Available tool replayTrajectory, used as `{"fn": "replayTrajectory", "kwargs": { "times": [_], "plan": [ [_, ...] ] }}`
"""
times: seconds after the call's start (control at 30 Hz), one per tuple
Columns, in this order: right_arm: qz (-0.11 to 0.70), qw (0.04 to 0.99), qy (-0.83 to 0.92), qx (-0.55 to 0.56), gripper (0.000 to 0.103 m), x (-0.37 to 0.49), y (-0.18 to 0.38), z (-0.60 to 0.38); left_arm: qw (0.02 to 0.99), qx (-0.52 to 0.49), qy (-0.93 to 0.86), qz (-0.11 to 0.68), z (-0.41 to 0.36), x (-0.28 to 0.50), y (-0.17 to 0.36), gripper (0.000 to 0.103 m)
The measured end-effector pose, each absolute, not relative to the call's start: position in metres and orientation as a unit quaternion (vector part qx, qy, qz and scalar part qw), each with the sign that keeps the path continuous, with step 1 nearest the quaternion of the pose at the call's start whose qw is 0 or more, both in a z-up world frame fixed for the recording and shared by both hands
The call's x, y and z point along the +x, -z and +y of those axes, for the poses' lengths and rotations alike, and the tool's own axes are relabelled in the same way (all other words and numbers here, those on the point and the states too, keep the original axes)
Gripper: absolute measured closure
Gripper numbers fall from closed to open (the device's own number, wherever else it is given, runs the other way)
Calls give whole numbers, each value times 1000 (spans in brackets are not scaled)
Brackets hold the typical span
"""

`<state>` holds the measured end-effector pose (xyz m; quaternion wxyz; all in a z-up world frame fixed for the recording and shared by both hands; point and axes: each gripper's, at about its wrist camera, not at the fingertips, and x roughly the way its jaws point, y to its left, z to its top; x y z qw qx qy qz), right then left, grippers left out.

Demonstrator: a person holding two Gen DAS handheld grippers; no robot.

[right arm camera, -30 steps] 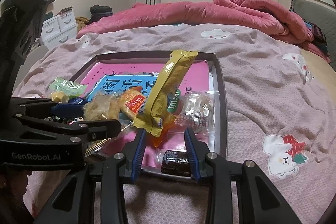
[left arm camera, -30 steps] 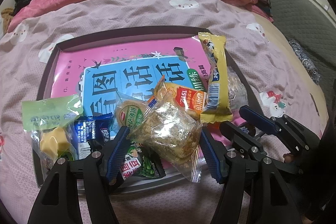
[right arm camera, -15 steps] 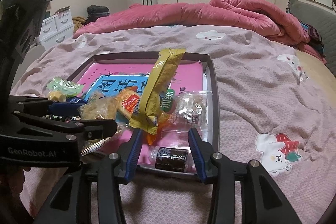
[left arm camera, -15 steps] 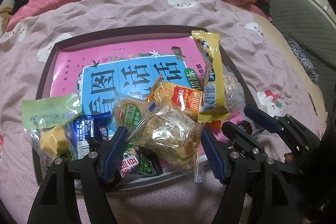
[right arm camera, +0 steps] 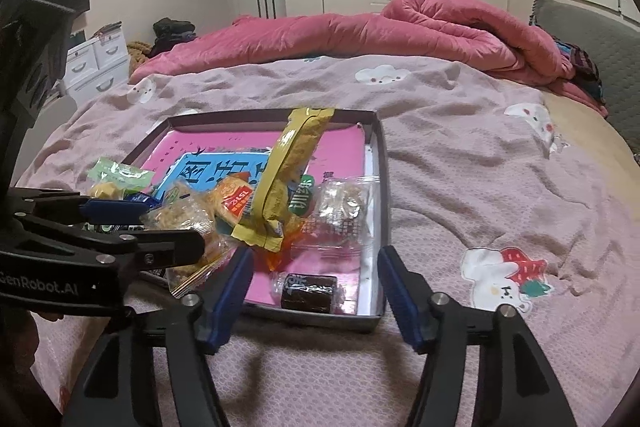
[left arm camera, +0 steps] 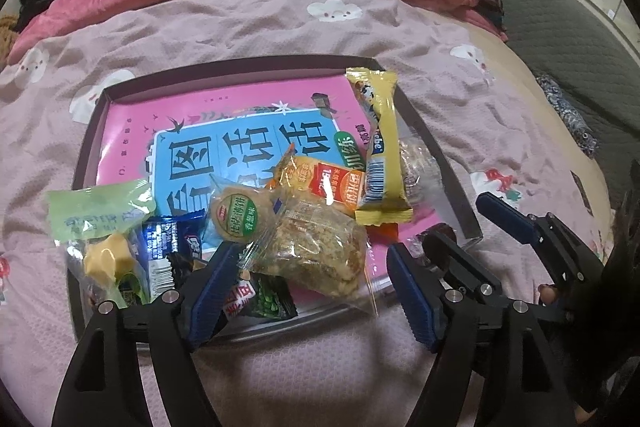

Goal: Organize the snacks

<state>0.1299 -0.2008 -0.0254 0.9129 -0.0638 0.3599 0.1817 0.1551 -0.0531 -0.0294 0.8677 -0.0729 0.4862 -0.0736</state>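
Left tongs (left arm camera: 308,291): jaws wide apart and just been opening; the clear bag of brown crumbly snack (left arm camera: 316,251) lies between the blue pads, not pinched.
Right tongs (right arm camera: 316,291): jaws spread and just been opening; the small dark wrapped sweet (right arm camera: 306,291) lies on the tray floor between them, untouched.
Tray (left arm camera: 86,155): shallow dark-rimmed rectangular tray on the pink patterned bedspread (left arm camera: 280,23), lined with a pink and blue printed book cover (left arm camera: 240,147).
Snack pile: heaped at the tray's near edge.
Long yellow wrapper (left arm camera: 380,147): at the right of the pile, propped up and running toward the far rim.
Orange packet (left arm camera: 332,183): just left of the yellow wrapper, touching the crumbly bag.
Round green-labelled biscuit pack (left arm camera: 240,215): left of the crumbly bag.
Pale green bag (left arm camera: 96,211): far left, over the tray's near left rim.
Blue foil packet (left arm camera: 168,239): beside the pale green bag.
Clear wrapper with pale pieces (right arm camera: 344,203): near the tray's right rim.
Far side: rumpled pink quilt (right arm camera: 360,31).
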Motion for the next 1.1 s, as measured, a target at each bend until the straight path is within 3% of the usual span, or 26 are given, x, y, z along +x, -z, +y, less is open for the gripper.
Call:
{"fn": "replayTrajectory", "kwargs": {
  "times": [0.13, 0.37, 1.1],
  "plan": [
    [353, 916, -179, -66, 37, 125, 19, -202, 872, -77, 72, 479, -51, 149, 21, 24],
    [343, 919, -185, -53, 24, 112, 4, -203, 875, -84, 68, 472, -42, 134, 9, 22],
    [326, 921, -204, -55, 13, 70, -22, -187, 884, -95, 40, 455, -8, 89, -7, 22]
  ]
}}
